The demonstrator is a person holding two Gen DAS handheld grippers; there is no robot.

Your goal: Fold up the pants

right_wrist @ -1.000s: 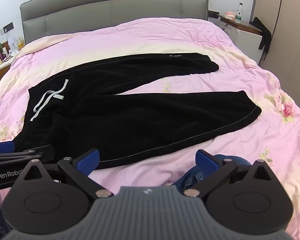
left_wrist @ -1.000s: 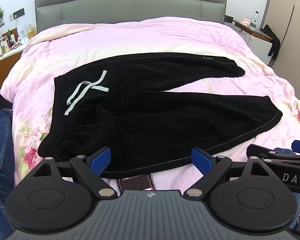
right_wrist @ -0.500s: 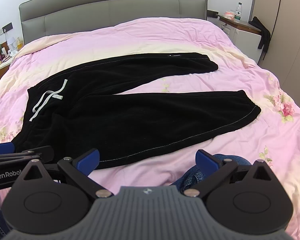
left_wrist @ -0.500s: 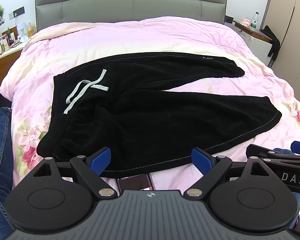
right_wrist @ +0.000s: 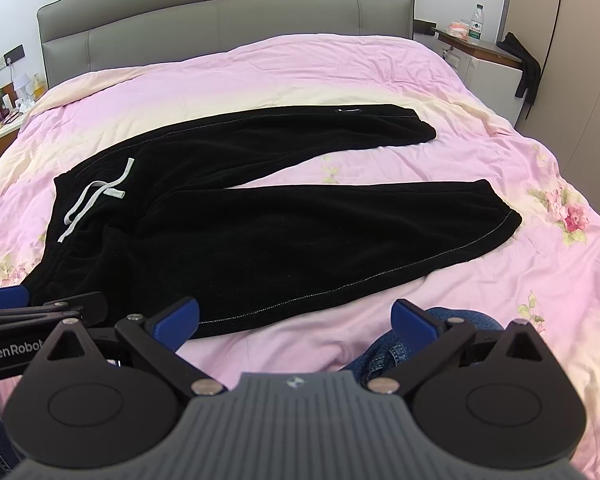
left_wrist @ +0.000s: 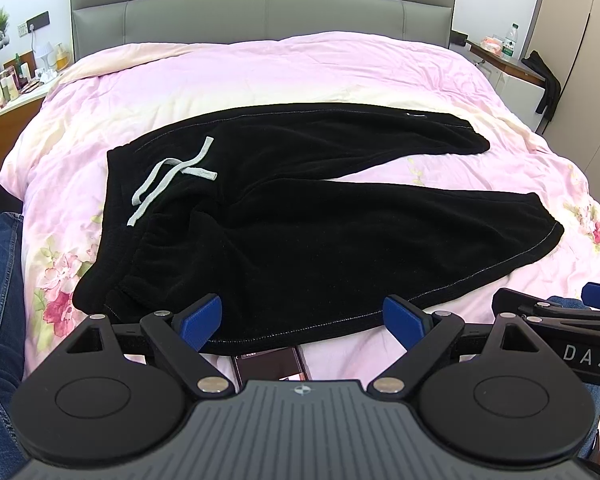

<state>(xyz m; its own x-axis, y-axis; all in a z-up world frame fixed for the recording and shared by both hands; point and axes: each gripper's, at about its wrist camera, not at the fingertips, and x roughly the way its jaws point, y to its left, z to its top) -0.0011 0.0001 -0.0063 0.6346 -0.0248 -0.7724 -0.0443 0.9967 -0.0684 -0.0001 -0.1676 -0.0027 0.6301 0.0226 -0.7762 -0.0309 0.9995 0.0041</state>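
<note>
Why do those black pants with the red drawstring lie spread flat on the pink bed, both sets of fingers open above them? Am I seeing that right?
Nearly. The drawstring is pale grey-white, not red, as the left wrist view shows. The rest holds: the black pants lie spread on the pink bed, and both the left gripper and right gripper have their fingers open.

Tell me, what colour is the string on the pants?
The drawstring is light grey against the black pants, clearest in the left wrist view.

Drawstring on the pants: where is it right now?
The pale drawstring lies loose on the waistband at the left end of the black pants, toward the bed's left side in both wrist views, far from both cuffs and untouched by either gripper.
</note>
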